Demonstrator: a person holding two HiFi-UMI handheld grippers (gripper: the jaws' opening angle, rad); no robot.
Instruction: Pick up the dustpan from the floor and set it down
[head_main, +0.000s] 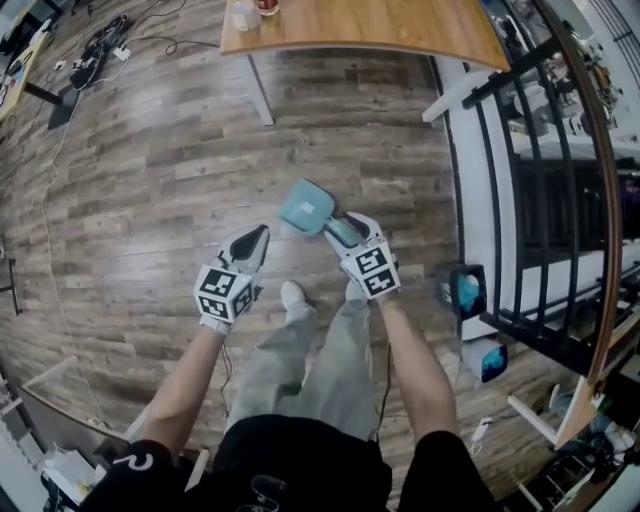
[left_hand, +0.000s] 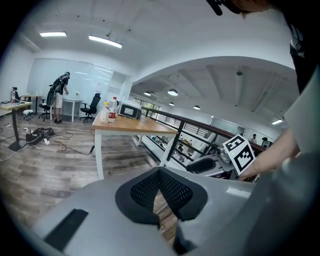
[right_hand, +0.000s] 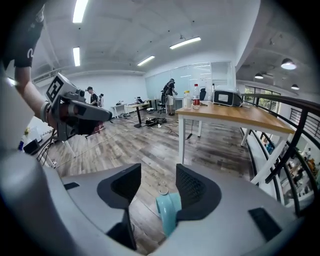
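Dustpan (head_main: 306, 208), pale teal, looks to rest on the wood floor (head_main: 150, 170) just ahead of the person's shoes (head_main: 293, 296) in the head view. Its handle runs back into the right gripper (head_main: 345, 228). Both forearms reach forward and down, and the left gripper (head_main: 256, 240) hangs beside the right one, apart from the pan. A wooden table (head_main: 370, 25) stands beyond, a black railing (head_main: 520, 160) runs along the right, and cables (head_main: 100, 45) lie far off at the left. In the left gripper view the jaws meet at their tips, with only floor showing behind them, and the right gripper's marker cube (left_hand: 240, 154) sits off to the right. In the right gripper view the jaws stand apart. The teal handle (right_hand: 167, 212) rises between them, close against the right-hand pad and clear of the other.
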